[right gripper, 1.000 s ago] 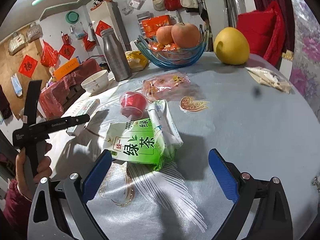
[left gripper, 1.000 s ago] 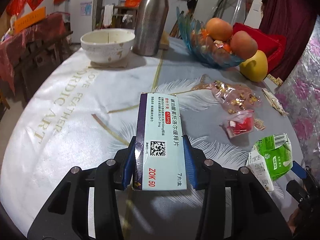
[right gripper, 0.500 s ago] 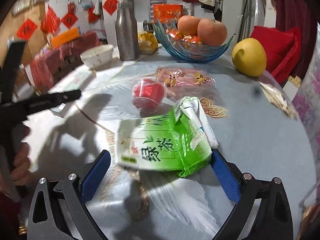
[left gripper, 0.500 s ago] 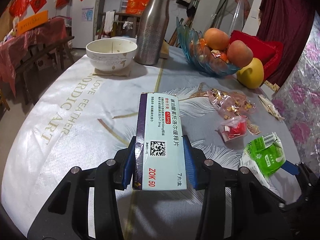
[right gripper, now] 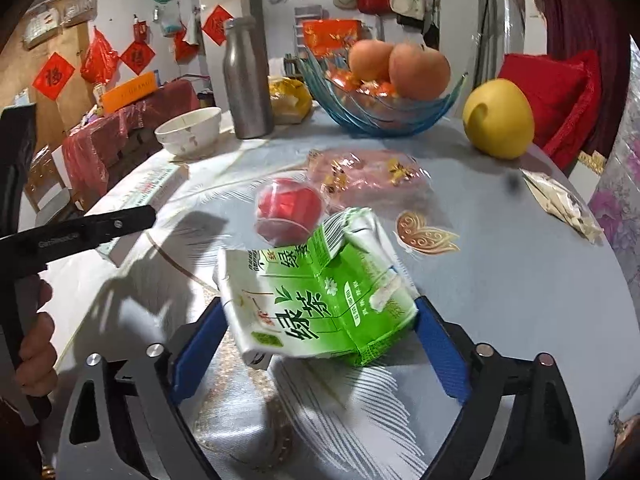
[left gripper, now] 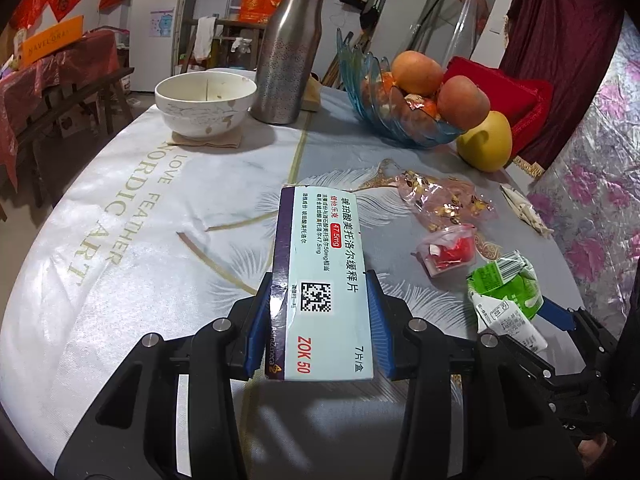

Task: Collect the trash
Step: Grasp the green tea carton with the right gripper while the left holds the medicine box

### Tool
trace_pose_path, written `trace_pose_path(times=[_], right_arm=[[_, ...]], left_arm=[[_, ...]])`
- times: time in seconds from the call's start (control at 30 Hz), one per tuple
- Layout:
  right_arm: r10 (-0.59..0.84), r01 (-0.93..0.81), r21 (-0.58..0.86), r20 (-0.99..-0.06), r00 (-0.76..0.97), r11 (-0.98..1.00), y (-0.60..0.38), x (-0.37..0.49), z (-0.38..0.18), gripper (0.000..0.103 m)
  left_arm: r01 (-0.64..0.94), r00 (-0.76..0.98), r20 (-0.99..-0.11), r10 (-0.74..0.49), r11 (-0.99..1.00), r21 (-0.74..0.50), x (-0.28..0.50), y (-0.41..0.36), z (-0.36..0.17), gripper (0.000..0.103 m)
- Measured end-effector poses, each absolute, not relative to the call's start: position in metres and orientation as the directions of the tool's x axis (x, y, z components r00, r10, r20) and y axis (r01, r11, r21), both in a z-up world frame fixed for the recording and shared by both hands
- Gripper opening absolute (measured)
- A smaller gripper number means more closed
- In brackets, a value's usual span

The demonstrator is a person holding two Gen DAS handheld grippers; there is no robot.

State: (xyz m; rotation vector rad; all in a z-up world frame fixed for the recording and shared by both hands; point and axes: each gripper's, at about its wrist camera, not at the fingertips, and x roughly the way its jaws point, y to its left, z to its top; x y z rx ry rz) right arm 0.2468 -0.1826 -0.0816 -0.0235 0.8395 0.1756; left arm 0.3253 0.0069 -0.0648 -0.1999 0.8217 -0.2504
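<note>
Left gripper [left gripper: 318, 318], blue pads pressed on both long sides of a pale blue and purple cardboard medicine box [left gripper: 322, 286], held flat with its printed face up, above the white and grey feather-print tablecloth [left gripper: 120, 240]. Right gripper [right gripper: 318, 330], jaws closed against the two ends of a crumpled green and white tea carton [right gripper: 320, 300], tilted, with its torn spout end pointing away from the camera; cannot tell whether clear of the cloth or touching it. Just beyond the carton, a small clear plastic cup with red wrapping inside [right gripper: 289, 212], lying on its side. Beyond that cup, a crinkled clear pink wrapper with gold specks [right gripper: 368, 178]. Right of the carton, near the table's edge, a flattened beige paper wrapper [right gripper: 560, 204]. Far beyond the carton, a blue glass fruit bowl [right gripper: 380, 116] holding apples, with a yellow round fruit [right gripper: 498, 118] to its right and a steel bottle [right gripper: 246, 80] and a white ceramic bowl [right gripper: 190, 130] to its left.
</note>
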Motion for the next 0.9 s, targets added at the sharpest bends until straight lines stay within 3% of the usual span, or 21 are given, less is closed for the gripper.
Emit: trace_pose_path(times=[0.37,0.5,0.73,0.77,0.8,0.83,0.9], right_arm=[[0.18,-0.153,0.101,-0.688,0.703,0.983,-0.192,0.238,-0.067,0.071],[0.206,-0.155,0.137,-0.668,0.715,0.978,-0.198,0.234,-0.061,0.071],[0.238,-0.184,0.151,-0.618,0.749,0.971,-0.195,0.221,-0.047,0.07],[0.241,-0.186,0.154,-0.611,0.754,0.971,-0.195,0.219,-0.045,0.061],[0.26,-0.197,0.17,-0.607,0.751,0.966,-0.195,0.218,-0.043,0.024],[0.276,-0.203,0.187,-0.612,0.741,0.961,-0.195,0.219,-0.043,0.011],[0.297,-0.197,0.226,-0.622,0.724,0.954,-0.196,0.22,-0.045,0.012]], left_arm=[[0.131,0.675,-0.685,-0.274,0.958,-0.254,0.322,0.009,-0.062,0.044],[0.13,0.667,-0.67,-0.327,0.936,-0.327,0.312,0.023,-0.06,0.044],[0.048,0.706,-0.665,-0.243,0.953,-0.298,0.271,0.058,-0.043,0.044],[0.036,0.714,-0.663,-0.226,0.957,-0.287,0.263,0.063,-0.04,0.044],[0.025,0.722,-0.66,-0.208,0.961,-0.276,0.256,0.068,-0.037,0.044],[0.019,0.727,-0.658,-0.198,0.963,-0.269,0.251,0.071,-0.035,0.044],[0.003,0.737,-0.652,-0.177,0.966,-0.258,0.239,0.08,-0.03,0.044]])
